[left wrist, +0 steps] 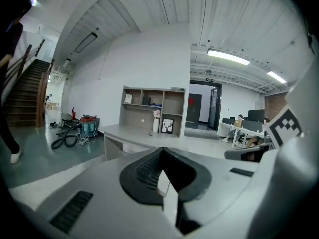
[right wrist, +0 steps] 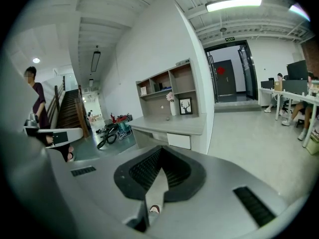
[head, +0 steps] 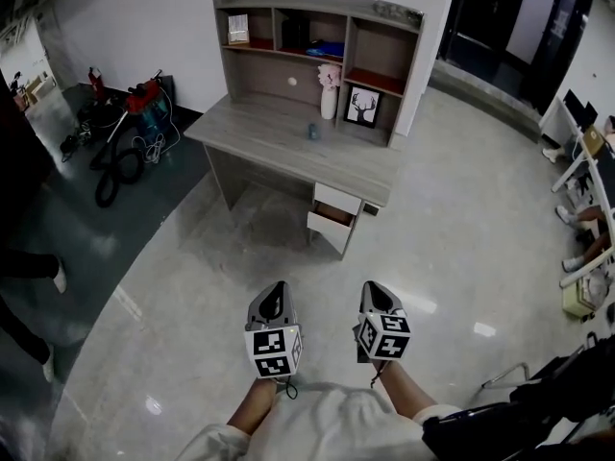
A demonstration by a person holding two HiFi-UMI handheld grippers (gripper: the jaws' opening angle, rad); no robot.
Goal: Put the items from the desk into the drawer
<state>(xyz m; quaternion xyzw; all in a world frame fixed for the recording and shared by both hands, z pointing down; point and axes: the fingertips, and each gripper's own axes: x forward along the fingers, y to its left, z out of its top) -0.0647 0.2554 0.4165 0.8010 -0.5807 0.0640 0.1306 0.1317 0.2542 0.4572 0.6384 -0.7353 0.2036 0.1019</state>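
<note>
Both empty and pinched together, the left hand-held gripper and right hand-held gripper hang well short of the bench; its small object sits mid-top, straight ahead, equally near both.

Your counter, pale grey wood, stands in the upper centre of the head view. On it:
- A small bluish item stands upright and alone at mid-surface.
- A white vase with pink flowers and a framed deer picture stand upright just beside each other, to the rear right.

The drawer, under the counter's right end, is pulled open.
</note>
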